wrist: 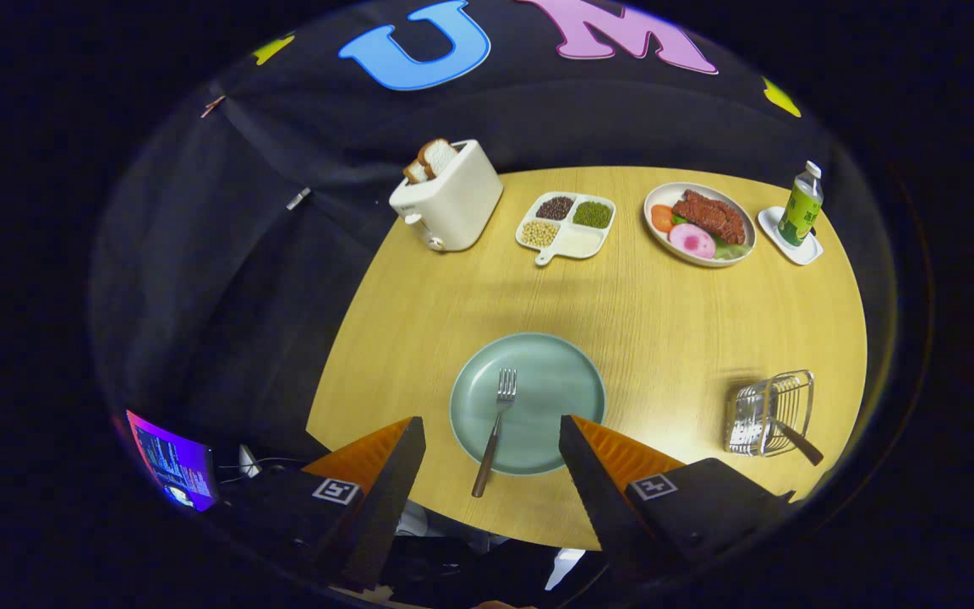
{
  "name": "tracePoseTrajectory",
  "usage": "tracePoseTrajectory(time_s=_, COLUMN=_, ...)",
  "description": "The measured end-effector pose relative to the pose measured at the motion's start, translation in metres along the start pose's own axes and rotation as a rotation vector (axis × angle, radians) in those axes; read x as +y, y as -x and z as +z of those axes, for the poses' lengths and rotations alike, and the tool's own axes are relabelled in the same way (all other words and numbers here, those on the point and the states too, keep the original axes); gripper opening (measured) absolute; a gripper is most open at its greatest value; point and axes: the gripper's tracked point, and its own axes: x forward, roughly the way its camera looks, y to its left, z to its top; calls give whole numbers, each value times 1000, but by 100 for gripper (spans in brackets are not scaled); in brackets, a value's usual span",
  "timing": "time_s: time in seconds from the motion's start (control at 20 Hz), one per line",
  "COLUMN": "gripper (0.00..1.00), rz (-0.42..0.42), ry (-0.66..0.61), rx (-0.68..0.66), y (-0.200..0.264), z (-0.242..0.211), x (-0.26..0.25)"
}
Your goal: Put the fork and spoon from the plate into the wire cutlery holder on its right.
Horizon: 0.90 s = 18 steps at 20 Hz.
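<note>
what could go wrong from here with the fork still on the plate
The fork lies flat on the plate, its handle overhanging the near rim, between the open gripper fingers; pressing the handle could flip it or tilt the plate. The wire cutlery holder already holds a brown-handled utensil leaning outward, so the fork might knock it or nudge the light holder. The holder stands near the table edge.

I'm seeing the counter (622, 313) lit brightly and evenly from above, while the booth around it is sitting in deep shade. The wire cutlery holder (770, 413) is glinting and casting a faint shadow. Fisheye bending is curving the edges; focus is staying sharp centrally.
</note>
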Motion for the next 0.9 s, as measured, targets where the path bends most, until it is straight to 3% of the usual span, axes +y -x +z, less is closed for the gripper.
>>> tracePoseTrajectory(time_s=0.2, gripper=99, rz=-58, ry=2, rx=109, y=-56, z=-40, x=-3)
tracePoseTrajectory(time_s=0.5, gripper=99, rz=-167, ry=14, rx=170, y=-115, z=-65, x=-16)
tracePoseTrajectory(time_s=0.9, gripper=100, rz=-323, ry=92, rx=182, y=-141, z=-79, x=-37)
